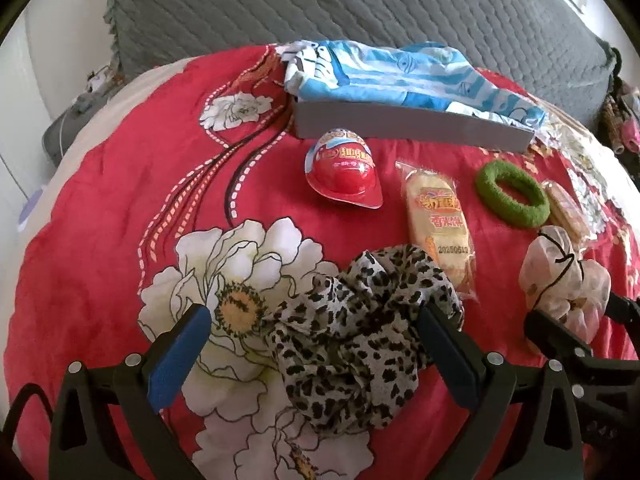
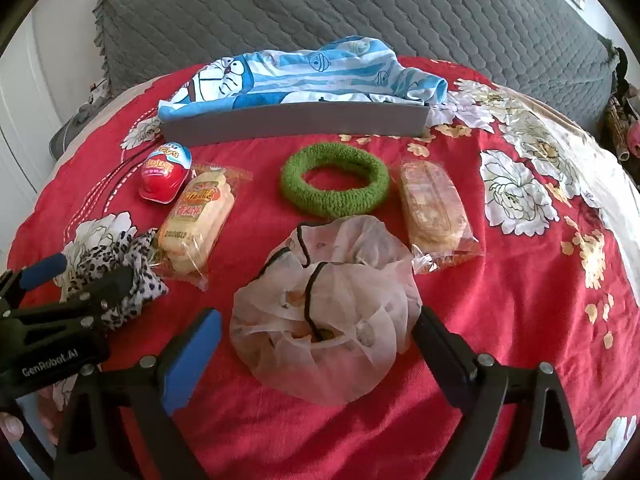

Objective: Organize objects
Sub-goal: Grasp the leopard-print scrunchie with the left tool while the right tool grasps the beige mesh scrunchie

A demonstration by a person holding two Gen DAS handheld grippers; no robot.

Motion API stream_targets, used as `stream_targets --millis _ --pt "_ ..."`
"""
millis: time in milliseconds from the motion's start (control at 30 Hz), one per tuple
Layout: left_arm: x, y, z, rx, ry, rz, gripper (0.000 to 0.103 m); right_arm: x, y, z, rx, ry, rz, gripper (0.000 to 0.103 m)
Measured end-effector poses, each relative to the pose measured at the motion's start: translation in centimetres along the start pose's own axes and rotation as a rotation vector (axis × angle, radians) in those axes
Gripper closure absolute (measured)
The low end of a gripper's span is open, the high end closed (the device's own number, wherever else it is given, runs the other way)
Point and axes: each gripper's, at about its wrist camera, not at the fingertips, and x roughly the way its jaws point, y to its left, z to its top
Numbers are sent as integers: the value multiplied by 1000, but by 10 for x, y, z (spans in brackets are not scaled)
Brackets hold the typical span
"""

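Observation:
My left gripper (image 1: 316, 320) is open, its fingers on either side of a leopard-print scrunchie (image 1: 352, 336) on the red floral bedspread. My right gripper (image 2: 316, 322) is open around a sheer white scrunchie with a black cord (image 2: 328, 300). Beyond lie a green terry hair ring (image 2: 335, 184), two wrapped snack cakes (image 2: 196, 216) (image 2: 434, 204) and a red toy egg (image 2: 164, 176). A grey box (image 2: 296, 124) stands at the back, with a blue cartoon cloth (image 2: 304, 76) in it. The left gripper also shows in the right wrist view (image 2: 88, 268).
The red bedspread (image 2: 520, 320) covers a rounded surface that drops away at left and right. A grey quilted cover (image 2: 320, 8) rises behind the box. Small clutter (image 2: 624, 120) sits at the far right edge.

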Motion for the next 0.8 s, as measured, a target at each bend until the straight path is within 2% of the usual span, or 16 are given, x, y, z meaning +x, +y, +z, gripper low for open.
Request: stream_targets --millis 200,300,400,433,500,567,667,800 --pt "2 1 -2 0 15 -12 3 5 0 0 -1 21 4 23" --pt "4 -1 -3 17 38 -32 10 5 0 0 -6 24 9 33" --pt "8 -4 -5 32 83 -57 24 6 2 0 -19 31 13 46" --pt "10 -6 -5 42 100 -75 32 6 2 0 -21 34 16 48" --pt "10 -8 -6 54 111 -91 38 7 2 0 -28 39 23 56" --pt "10 -11 -5 67 124 -110 50 7 2 0 -31 42 28 60" --pt "10 -14 -2 83 138 -131 63 7 3 -1 -34 45 35 63" --pt "8 -14 -2 75 140 -158 70 7 3 0 -32 47 43 66"
